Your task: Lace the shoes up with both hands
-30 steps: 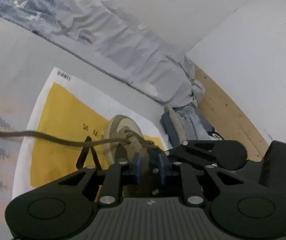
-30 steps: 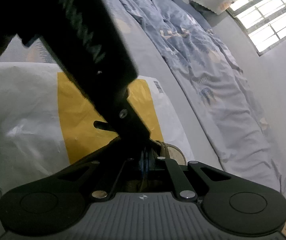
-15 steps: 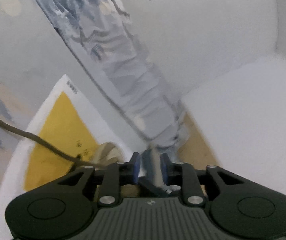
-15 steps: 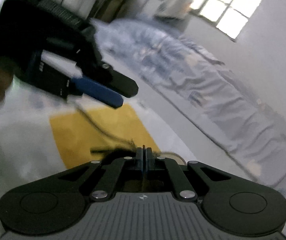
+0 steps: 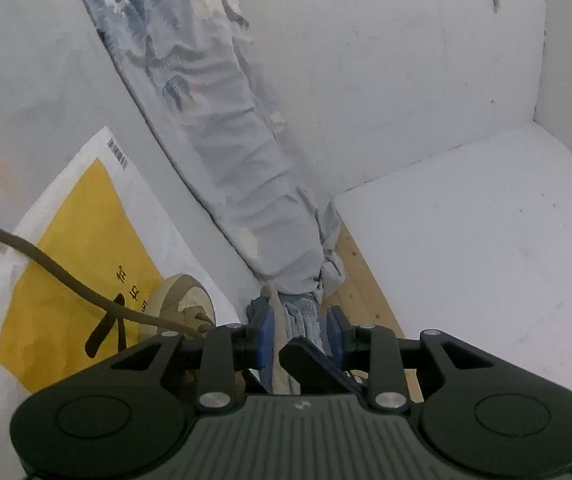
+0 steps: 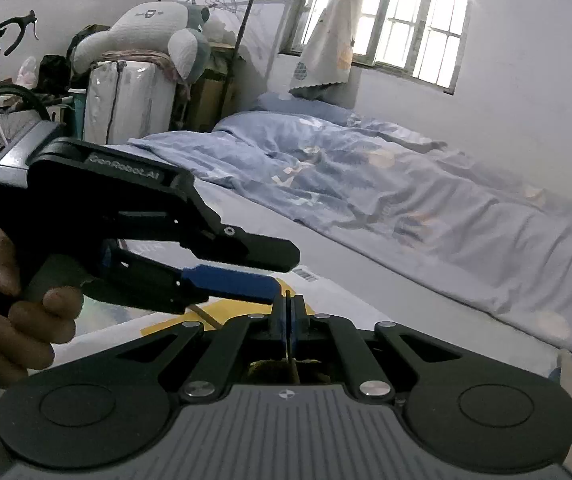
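the right gripper (image 6: 288, 322) is clamped tight on the lace (image 5: 66, 280) — mid-pull from the shoe (image 5: 182, 304) on the yellow bag (image 5: 82, 240) — while the left gripper (image 5: 299, 336), jaws just eased apart and empty, must next re-grab it.

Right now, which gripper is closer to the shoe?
Right, probably. The right gripper is shut directly above the shoe; the left gripper, jaws just opening on nothing, has the shoe off to its left.

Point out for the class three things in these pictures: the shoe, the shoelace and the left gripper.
shoe (image 5: 182, 296): left wrist view, on its tan toe cap.
shoelace (image 5: 54, 269): left wrist view, on the brown strand crossing the yellow bag.
left gripper (image 6: 282, 270): right wrist view, between its fingertips.
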`<state>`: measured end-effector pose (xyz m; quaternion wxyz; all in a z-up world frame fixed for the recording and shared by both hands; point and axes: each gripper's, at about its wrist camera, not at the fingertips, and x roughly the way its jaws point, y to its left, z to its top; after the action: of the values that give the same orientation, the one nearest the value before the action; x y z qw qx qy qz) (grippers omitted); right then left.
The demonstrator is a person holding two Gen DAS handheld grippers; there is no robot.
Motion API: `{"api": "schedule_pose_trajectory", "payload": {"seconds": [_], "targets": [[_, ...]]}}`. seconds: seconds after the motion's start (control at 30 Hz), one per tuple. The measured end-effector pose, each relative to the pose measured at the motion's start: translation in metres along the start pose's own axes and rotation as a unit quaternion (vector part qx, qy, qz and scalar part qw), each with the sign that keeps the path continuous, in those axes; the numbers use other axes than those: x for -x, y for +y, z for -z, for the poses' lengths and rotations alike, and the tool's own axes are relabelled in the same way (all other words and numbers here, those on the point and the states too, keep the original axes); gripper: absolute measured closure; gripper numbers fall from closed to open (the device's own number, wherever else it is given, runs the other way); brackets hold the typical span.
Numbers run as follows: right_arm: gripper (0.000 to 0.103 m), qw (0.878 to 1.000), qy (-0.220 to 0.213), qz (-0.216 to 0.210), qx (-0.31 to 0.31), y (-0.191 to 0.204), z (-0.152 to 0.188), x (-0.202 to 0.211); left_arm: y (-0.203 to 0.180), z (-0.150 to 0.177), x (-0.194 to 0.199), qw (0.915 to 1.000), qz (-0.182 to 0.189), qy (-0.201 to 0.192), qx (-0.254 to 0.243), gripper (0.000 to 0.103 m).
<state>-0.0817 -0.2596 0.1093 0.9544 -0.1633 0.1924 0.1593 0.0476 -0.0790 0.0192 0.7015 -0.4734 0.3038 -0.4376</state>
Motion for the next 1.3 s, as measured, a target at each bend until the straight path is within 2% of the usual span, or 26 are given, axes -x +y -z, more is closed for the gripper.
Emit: {"api": "schedule_pose_trajectory", "payload": {"seconds": [0.17, 0.23, 0.3, 0.37, 0.77, 1.13, 1.3], "targets": [[0.103, 1.000, 0.000, -0.013, -0.006, 0.001, -0.001, -0.002, 0.002, 0.002, -0.002, 1.0000, 0.003, 0.004, 0.003, 0.080], [0.103, 1.000, 0.000, -0.015, -0.010, 0.001, -0.001, -0.003, 0.001, 0.003, -0.002, 1.0000, -0.003, 0.003, -0.002, 0.094], [0.103, 1.000, 0.002, -0.017, -0.015, 0.000, -0.001, -0.004, 0.001, 0.003, -0.001, 1.0000, -0.007, 0.000, -0.005, 0.096], [0.103, 1.000, 0.004, -0.019, -0.024, -0.001, -0.002, -0.005, 0.001, 0.003, 0.000, 0.9999, -0.009, -0.004, -0.007, 0.103], [0.098, 0.999, 0.031, -0.006, -0.020, 0.003, -0.002, -0.013, -0.009, 0.003, 0.002, 0.9983, -0.024, -0.019, -0.051, 0.103], [0.098, 0.999, 0.033, -0.013, -0.019, 0.002, -0.003, -0.011, -0.008, 0.001, 0.004, 0.9983, -0.023, -0.020, -0.049, 0.103], [0.103, 0.999, 0.031, -0.017, -0.016, 0.003, -0.001, -0.011, -0.007, 0.001, 0.004, 0.9985, -0.026, -0.016, -0.045, 0.103]]}}
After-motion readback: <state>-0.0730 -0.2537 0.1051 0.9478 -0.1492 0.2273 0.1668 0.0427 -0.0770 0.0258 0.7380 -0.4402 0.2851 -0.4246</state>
